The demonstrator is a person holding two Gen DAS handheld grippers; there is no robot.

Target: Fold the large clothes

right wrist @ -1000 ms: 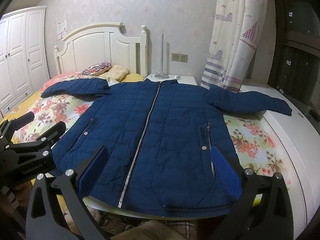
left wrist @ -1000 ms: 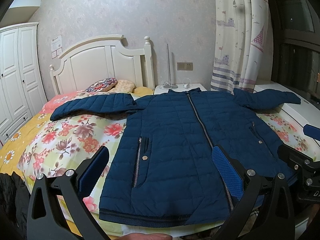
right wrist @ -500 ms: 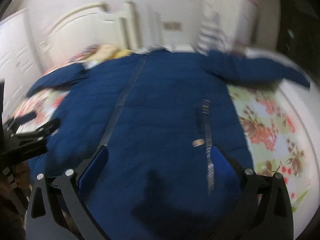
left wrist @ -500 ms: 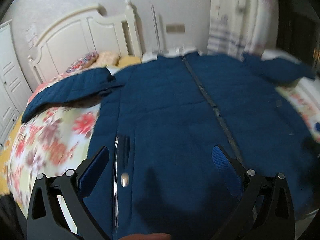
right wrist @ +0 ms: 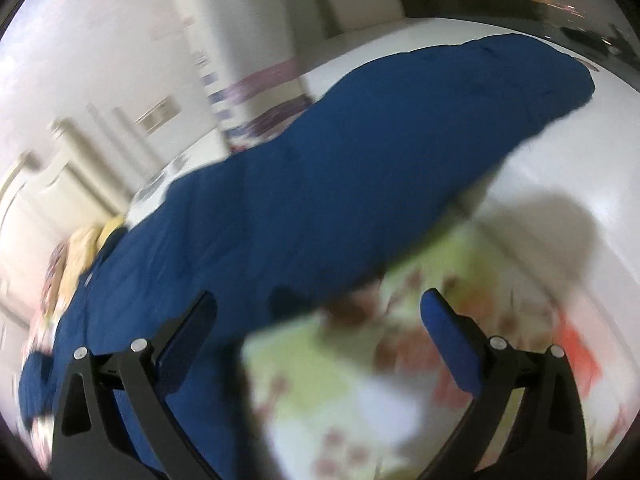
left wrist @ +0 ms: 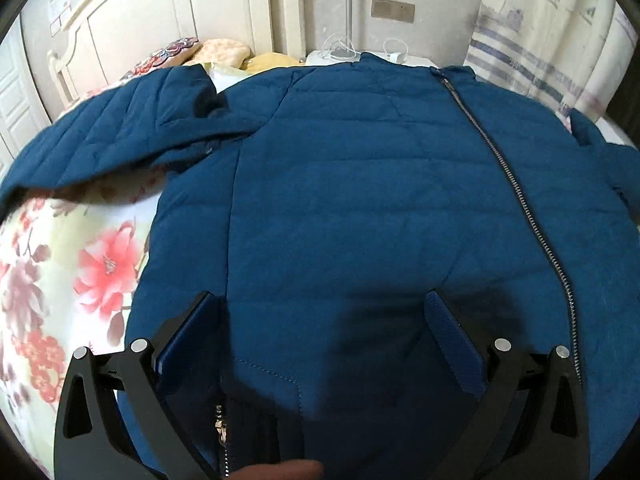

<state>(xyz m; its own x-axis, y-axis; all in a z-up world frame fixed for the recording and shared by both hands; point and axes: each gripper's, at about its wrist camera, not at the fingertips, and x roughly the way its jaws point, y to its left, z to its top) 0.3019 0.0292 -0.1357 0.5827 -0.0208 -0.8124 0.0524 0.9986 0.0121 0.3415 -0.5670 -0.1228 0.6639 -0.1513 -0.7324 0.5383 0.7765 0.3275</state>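
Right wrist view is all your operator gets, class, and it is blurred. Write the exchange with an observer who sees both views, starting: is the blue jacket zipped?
Observer: Yes. The left wrist view shows the jacket with its front zipper closed up to the collar.
Operator: Where is the left gripper?
Observer: The left gripper hangs open over the jacket's front panel, fingers apart, gripping nothing.
Operator: And the other sleeve?
Observer: That sleeve lies stretched out sideways on the floral bedspread.
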